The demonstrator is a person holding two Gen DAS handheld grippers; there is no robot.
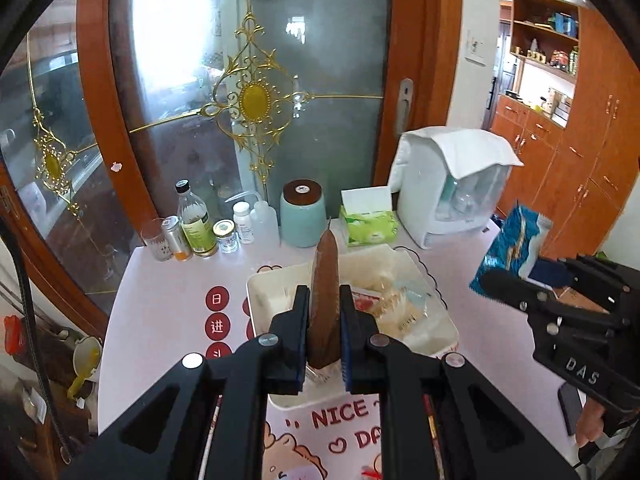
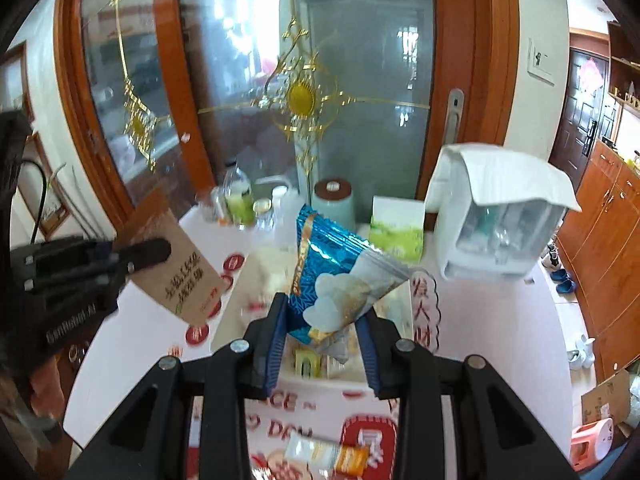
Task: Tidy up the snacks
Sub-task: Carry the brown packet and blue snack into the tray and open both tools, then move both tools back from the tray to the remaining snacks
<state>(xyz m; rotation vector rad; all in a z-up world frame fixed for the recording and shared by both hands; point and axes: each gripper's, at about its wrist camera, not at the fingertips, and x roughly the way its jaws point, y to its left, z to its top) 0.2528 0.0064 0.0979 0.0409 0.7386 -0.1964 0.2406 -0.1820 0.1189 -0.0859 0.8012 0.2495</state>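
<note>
Bottles and jars stand in a row ahead and to the left of my left gripper, against the glass door: a clear tumbler, a small tin, a tall bottle with a green label, a gold-lidded jar, a white pill bottle and a squeeze bottle. Their labels are too small for me to read.

My left gripper is pressed together on a flat brown packet, held edge-on and upright between the pads. From the right wrist view its face carries dark green Chinese characters, which I cannot make out with certainty.

Directly below and beyond those jaws sits a white tray on the table. It holds several pale and clear wrapped snacks; I cannot tell individual items apart. The table cover reads "NICE" and "DA" in red beneath the gripper, with red discs bearing Chinese characters to its left.

Beyond the tray stand a mint-green canister with a brown lid, a green tissue box and a white appliance draped with a cloth.

To the right, my right gripper pinches a blue foil snack bag at its lower corner, lifted above the tray. The gripper body reads "DAS".
</note>
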